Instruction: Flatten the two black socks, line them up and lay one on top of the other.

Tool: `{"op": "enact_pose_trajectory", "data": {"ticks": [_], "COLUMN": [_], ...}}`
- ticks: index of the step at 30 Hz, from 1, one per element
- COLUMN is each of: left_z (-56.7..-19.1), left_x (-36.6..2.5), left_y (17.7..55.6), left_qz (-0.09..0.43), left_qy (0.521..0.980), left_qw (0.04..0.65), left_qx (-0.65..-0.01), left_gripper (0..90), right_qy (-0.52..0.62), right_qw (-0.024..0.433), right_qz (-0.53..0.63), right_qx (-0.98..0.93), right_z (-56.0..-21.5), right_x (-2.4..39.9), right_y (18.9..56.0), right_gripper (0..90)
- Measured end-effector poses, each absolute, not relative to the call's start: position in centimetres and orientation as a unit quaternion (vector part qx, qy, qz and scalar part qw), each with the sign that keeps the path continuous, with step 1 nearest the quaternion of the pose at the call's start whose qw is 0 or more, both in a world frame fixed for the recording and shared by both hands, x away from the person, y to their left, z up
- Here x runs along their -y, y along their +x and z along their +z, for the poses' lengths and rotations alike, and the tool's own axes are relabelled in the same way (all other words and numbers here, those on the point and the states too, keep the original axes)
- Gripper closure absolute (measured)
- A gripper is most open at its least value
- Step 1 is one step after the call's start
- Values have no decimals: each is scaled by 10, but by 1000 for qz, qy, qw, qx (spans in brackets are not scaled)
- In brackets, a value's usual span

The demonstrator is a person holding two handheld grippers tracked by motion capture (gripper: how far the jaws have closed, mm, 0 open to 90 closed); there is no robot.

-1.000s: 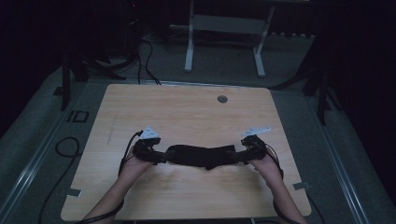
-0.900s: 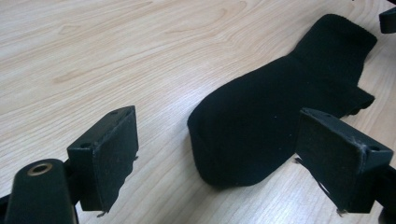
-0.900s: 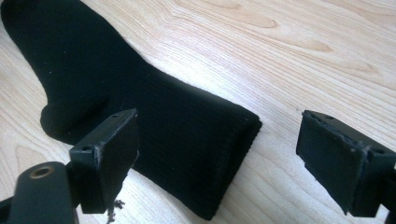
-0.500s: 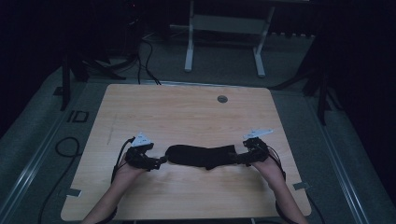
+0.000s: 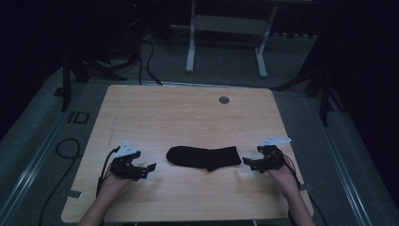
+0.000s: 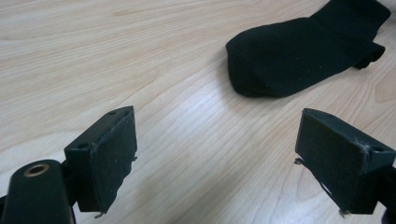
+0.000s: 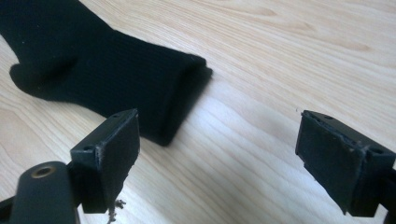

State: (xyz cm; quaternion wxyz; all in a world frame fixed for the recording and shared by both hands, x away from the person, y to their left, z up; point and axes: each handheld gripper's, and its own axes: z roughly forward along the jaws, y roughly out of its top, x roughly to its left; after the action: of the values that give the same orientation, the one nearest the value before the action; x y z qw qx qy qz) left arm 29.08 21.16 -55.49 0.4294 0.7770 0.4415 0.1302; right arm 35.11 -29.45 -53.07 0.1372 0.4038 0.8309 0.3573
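- The room is dark, with grey floor around the bench and a white frame (image 5: 226,42) standing beyond its far edge.
- The bench (image 5: 188,117) is pale wood with rounded corners; a small round grommet (image 5: 224,100) sits near its far edge.
- A black sock (image 5: 204,157) lies flat on the near half of the bench, between the two grippers, with its rounded toe toward the left gripper and its cuff toward the right one.
- The left gripper (image 5: 149,167) is held low over the wood, well apart from the toe; its jaws are spread wide with bare bench between them.
- The right gripper (image 5: 246,161) sits just beside the cuff; its jaws are spread too, one pad (image 7: 112,158) close to the cuff's edge, nothing pinched.
- A cable (image 5: 106,165) trails from the left gripper over the hand (image 5: 112,186).
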Motion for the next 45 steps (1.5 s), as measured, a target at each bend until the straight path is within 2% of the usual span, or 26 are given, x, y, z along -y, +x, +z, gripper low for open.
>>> {"op": "enact_pose_trajectory", "data": {"ticks": [13, 35, 45], "left_z": [-561, -561, -561], "left_x": [-231, -283, -294], "left_y": [273, 239, 229], "left_qz": [130, 163, 179], "left_qy": [766, 723, 710], "left_qw": [436, 449, 455], "left_qx": [-454, -498, -507], "left_gripper": [132, 132, 132], "right_qy": [436, 491, 513], "right_qw": [158, 185, 193], "right_qz": [357, 377, 382], "right_qx": [-811, -763, -744], "right_z": [-533, -530, -532], "right_x": [331, 380, 398], "right_y": [335, 316, 305], "right_gripper": [139, 141, 142]}}
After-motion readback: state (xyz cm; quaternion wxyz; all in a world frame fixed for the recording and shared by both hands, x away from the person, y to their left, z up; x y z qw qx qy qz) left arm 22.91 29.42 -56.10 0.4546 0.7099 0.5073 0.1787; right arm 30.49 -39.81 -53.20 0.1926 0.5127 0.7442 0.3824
